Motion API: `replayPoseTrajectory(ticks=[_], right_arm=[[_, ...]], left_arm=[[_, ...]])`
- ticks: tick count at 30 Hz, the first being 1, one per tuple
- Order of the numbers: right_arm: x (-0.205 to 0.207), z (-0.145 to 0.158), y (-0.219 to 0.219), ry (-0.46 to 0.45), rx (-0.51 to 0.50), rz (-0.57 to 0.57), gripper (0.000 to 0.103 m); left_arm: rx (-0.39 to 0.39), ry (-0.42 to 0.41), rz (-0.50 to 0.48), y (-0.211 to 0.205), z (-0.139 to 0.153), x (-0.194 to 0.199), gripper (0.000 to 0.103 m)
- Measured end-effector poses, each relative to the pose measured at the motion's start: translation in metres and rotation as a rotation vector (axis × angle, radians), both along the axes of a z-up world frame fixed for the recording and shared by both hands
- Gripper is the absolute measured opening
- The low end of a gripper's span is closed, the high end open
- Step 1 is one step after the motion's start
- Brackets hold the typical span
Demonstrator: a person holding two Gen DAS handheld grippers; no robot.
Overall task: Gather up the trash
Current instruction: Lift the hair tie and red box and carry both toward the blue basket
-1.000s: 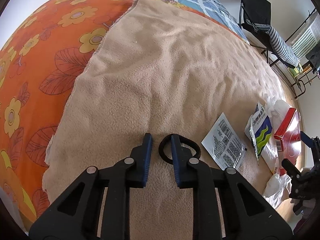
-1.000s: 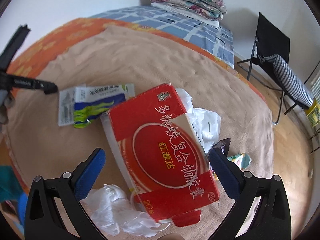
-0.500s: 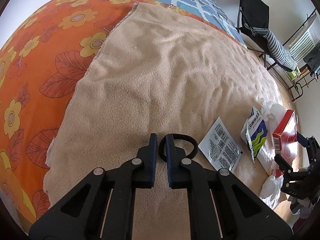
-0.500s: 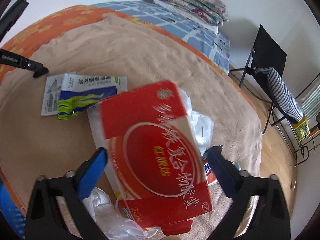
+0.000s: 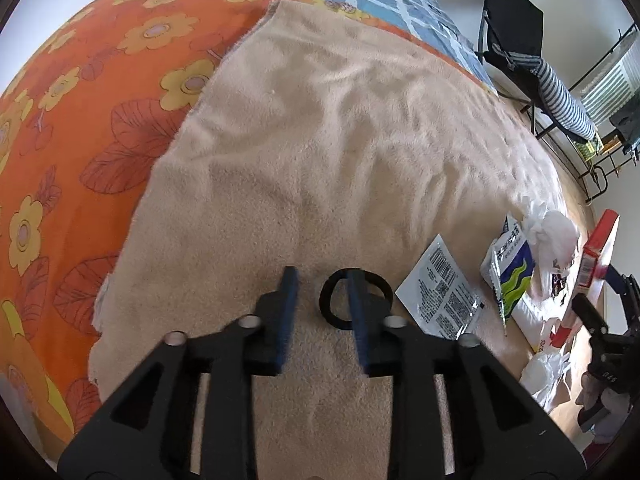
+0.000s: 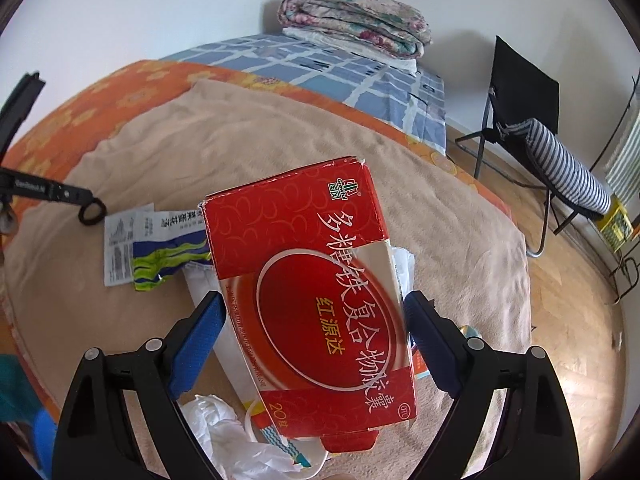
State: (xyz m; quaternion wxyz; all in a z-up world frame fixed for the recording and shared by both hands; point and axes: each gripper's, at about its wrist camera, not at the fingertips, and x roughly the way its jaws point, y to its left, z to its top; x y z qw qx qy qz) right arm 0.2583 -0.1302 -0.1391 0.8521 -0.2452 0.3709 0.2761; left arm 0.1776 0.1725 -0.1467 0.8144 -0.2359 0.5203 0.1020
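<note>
My left gripper (image 5: pixel 322 286) is open, with its right finger (image 5: pixel 356 300) through a black hair tie (image 5: pixel 332 314) on the beige blanket (image 5: pixel 320 140). A white barcode sachet (image 5: pixel 442 292) and a blue-green packet (image 5: pixel 510 264) lie to its right. My right gripper (image 6: pixel 316 316) is shut on a red medicine box (image 6: pixel 320 296), held tilted above the blanket; the box also shows in the left wrist view (image 5: pixel 596 240). White crumpled plastic (image 6: pixel 224 436) lies under the box. The packet (image 6: pixel 160 248) lies to its left.
An orange flowered sheet (image 5: pixel 80 120) covers the bed's left side, a blue checked sheet (image 6: pixel 340 68) the far end with folded quilts (image 6: pixel 356 24). A black folding chair (image 6: pixel 520 92) with a striped cloth stands on the wooden floor (image 6: pixel 580 320) at right.
My left gripper closed about the hair tie, then opened again. My right gripper has closed onto the red box and lifted it off the trash pile.
</note>
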Motion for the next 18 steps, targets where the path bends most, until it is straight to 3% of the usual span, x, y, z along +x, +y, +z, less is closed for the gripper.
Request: replayPoseTrajectory(ticks=[4,6,10,18], right_arm=[[-0.001,0.004,-0.003,-0.009,0.010,-0.003,0.090],[-0.001,0.006,-0.003,-0.015,0.014,-0.007,0.090],[-0.003,0.009,-0.005,-0.027,0.031,-0.022,0.090],[-0.004,0.026,-0.016,-0.027,0.105,-0.062,0.090]], left_arm=[[0.048,-0.017,-0.033,-0.008,-0.004,0.003,0.025],[0.075,-0.023,-0.039,-0.009,-0.004,0.004,0.004],[0.020,-0.078,-0.005,0.001,0.000,-0.001,0.003],[0.022,-0.160,-0.006,0.003,0.031,-0.010,0.002]])
